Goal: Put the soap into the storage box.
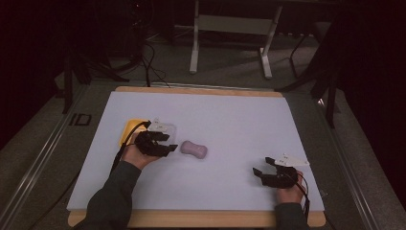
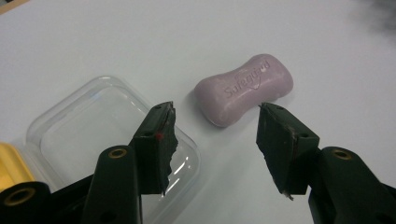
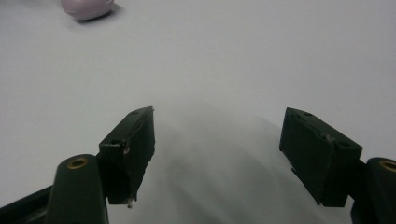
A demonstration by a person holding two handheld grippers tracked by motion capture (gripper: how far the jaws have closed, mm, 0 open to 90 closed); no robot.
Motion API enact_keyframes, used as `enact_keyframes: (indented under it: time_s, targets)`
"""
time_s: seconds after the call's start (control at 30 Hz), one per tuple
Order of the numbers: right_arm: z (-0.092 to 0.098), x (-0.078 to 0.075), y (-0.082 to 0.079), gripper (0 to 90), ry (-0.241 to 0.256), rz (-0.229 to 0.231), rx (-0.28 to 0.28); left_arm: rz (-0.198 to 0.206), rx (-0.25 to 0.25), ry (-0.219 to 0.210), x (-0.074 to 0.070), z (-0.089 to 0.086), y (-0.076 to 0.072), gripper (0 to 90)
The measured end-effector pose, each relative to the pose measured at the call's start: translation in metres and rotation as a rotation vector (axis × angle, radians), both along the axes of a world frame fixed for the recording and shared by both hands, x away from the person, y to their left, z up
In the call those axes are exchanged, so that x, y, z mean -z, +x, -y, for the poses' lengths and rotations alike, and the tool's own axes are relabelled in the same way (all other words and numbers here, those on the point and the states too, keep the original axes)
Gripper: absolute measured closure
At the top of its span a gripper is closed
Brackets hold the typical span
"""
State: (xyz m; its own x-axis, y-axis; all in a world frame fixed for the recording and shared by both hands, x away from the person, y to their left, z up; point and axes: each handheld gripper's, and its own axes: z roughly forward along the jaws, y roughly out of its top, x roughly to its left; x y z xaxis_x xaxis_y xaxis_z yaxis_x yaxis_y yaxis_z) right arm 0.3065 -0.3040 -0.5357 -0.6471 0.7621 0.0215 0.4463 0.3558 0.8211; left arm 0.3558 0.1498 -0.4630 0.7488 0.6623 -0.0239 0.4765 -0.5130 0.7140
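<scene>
1. Soap bar (image 2: 243,88): pinkish-purple, waisted shape, "Safeguard" embossed on top. Lies flat on the white table sheet (image 1: 230,120), left of centre in the high view.
2. Left gripper (image 2: 215,122): jaws spread apart, nothing between them. Soap sits just ahead of the jaw tips, roughly in line with the gap. No contact visible.
3. In the high view the left gripper (image 1: 165,145) is just left of the soap (image 1: 193,149), pointing at it, held in the person's left hand (image 1: 136,155).
4. Clear plastic lid (image 2: 109,140): flat on the sheet, just beside the soap, apart from it. One left jaw sits over its edge in the left gripper view; cannot tell if it touches.
5. Yellow piece (image 2: 11,165): at the far side of the clear lid, mostly out of frame there. In the high view it shows as a yellow tray (image 1: 130,129) behind the left gripper.
6. Right gripper (image 3: 217,135): jaws wide apart, empty, over bare sheet. Soap (image 3: 87,8) is well away at the top edge of its view.
7. In the high view the right gripper (image 1: 265,166) is near the front right of the sheet, in the right hand (image 1: 291,191), well apart from the soap.
</scene>
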Motion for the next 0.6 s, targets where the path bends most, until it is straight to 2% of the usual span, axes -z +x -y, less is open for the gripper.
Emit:
enact_keyframes:
  time_s: [0.3, 0.43, 0.5, 0.6]
  targets:
    - [0.000, 0.000, 0.000, 26.3, 0.001, -0.001, 0.000, -0.004, 0.026, 0.025, -0.004, 0.008, 0.011, 45.0]
    - [0.000, 0.000, 0.000, 26.3, 0.001, 0.000, -0.001, -0.002, 0.035, 0.016, -0.005, 0.010, 0.013, 44.2]
    - [0.000, 0.000, 0.000, 26.3, 0.001, 0.000, -0.001, -0.006, 0.041, 0.035, -0.005, 0.012, 0.016, 43.7]
    - [0.000, 0.000, 0.000, 26.3, 0.001, -0.001, -0.001, -0.006, 0.046, 0.035, -0.006, 0.012, 0.016, 43.3]
